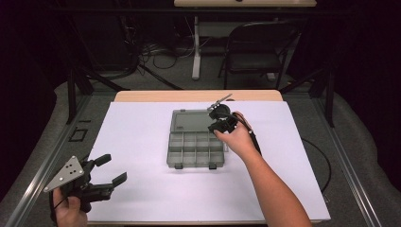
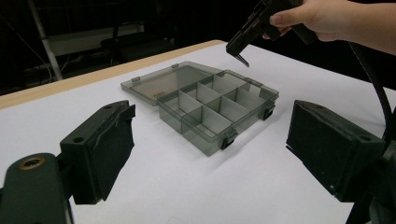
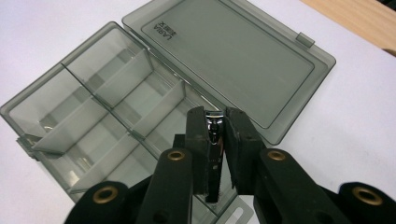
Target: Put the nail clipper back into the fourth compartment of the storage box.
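Observation:
A smoky grey plastic organizer box [image 1: 195, 150] lies in the middle of the white sheet, its lid [image 1: 189, 120] folded flat toward the far side. Dividers [image 3: 116, 93] split it into several compartments, and none holds anything that I can see. My right gripper [image 1: 217, 127] hovers over the box's far right corner, shut on a small shiny metal nail clipper [image 3: 214, 133]. The clipper's end [image 2: 243, 59] pokes out below the right gripper [image 2: 239, 50] in the left gripper view. My left gripper [image 1: 112, 169] rests near the table's front left corner, open, with nothing between its pads [image 2: 112, 144].
White sheet [image 1: 142, 189] covers the table, with a wooden strip [image 1: 198, 95] along the far edge. A dark chair [image 1: 255, 52] and floor cables stand beyond the table. The right gripper's cable [image 1: 326, 165] trails off the right side.

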Demonstrator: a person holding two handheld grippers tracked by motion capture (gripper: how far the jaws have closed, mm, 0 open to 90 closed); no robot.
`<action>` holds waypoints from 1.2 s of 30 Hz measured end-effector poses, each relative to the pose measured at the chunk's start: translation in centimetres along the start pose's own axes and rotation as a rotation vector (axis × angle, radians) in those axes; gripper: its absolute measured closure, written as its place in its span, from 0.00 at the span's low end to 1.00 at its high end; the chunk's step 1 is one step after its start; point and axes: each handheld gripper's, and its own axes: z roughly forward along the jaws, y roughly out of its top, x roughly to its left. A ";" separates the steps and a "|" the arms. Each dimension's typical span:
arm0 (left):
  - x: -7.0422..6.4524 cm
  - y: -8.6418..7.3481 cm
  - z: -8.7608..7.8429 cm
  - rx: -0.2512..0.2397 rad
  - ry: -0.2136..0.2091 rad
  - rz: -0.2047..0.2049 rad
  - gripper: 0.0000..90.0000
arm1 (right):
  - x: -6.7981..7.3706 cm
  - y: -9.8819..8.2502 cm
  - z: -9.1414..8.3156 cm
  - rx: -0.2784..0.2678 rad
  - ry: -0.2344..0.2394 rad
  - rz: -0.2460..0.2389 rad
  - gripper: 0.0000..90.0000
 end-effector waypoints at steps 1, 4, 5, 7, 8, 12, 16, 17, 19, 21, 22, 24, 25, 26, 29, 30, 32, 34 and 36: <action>0.0 0.0 0.0 0.000 0.000 -0.001 0.16 | -0.1 -0.1 0.1 0.010 -0.003 0.002 0.89; 0.0 0.0 0.0 0.001 -0.001 0.000 0.16 | -0.4 -0.3 0.4 0.006 -0.003 0.016 0.89; 0.0 0.0 0.0 0.002 0.000 0.000 0.16 | -0.5 -0.3 0.5 0.003 -0.004 0.020 0.89; 0.0 0.0 0.0 0.001 0.000 0.000 0.16 | -0.6 -0.5 0.7 0.000 -0.008 0.020 0.89; 0.0 0.0 0.0 0.002 0.000 0.000 0.16 | -0.6 -0.5 0.8 0.001 -0.007 0.026 0.89; 0.0 0.0 0.0 0.002 0.000 -0.001 0.16 | -0.8 -0.9 1.3 0.001 -0.004 0.035 0.89; 0.0 0.0 0.0 0.000 0.000 -0.002 0.16 | -0.9 -1.3 1.7 0.004 -0.012 0.039 0.89; 0.0 0.0 0.0 0.003 -0.001 -0.001 0.16 | -0.9 -1.4 1.8 0.008 -0.011 0.043 0.89; 0.0 0.0 0.0 0.003 0.001 0.000 0.16 | -1.0 -1.6 2.0 0.005 -0.011 0.045 0.89; 0.0 0.0 0.0 0.003 0.001 -0.001 0.16 | -1.0 -1.8 2.2 0.005 -0.010 0.051 0.89; 0.0 0.0 0.0 0.003 0.000 -0.001 0.16 | -1.0 -1.9 2.3 0.005 -0.012 0.049 0.89; 0.0 0.0 0.0 0.001 0.000 0.000 0.16 | -1.0 -2.0 2.5 0.009 -0.012 0.052 0.89; 0.0 0.0 0.0 0.001 0.000 -0.001 0.16 | -1.0 -2.1 2.6 0.010 -0.013 0.054 0.89; 0.0 0.0 0.0 0.001 0.000 -0.001 0.16 | -1.0 -2.2 2.7 0.009 -0.014 0.052 0.89; 0.0 0.0 0.0 0.003 0.001 -0.001 0.16 | -1.0 -2.4 2.9 0.011 -0.015 0.055 0.89; 0.0 0.0 0.0 0.004 0.002 -0.001 0.16 | -1.0 -2.4 2.9 0.011 -0.014 0.057 0.89; 0.0 0.0 0.1 0.002 0.000 -0.001 0.16 | -1.0 -2.5 2.9 0.038 -0.019 0.054 0.89; 0.0 0.0 0.1 0.005 -0.001 0.000 0.16 | -1.0 -2.7 3.1 0.013 -0.017 0.055 0.89; 0.0 0.0 0.1 0.008 0.000 0.002 0.16 | -1.0 -2.7 3.2 0.014 -0.019 0.057 0.89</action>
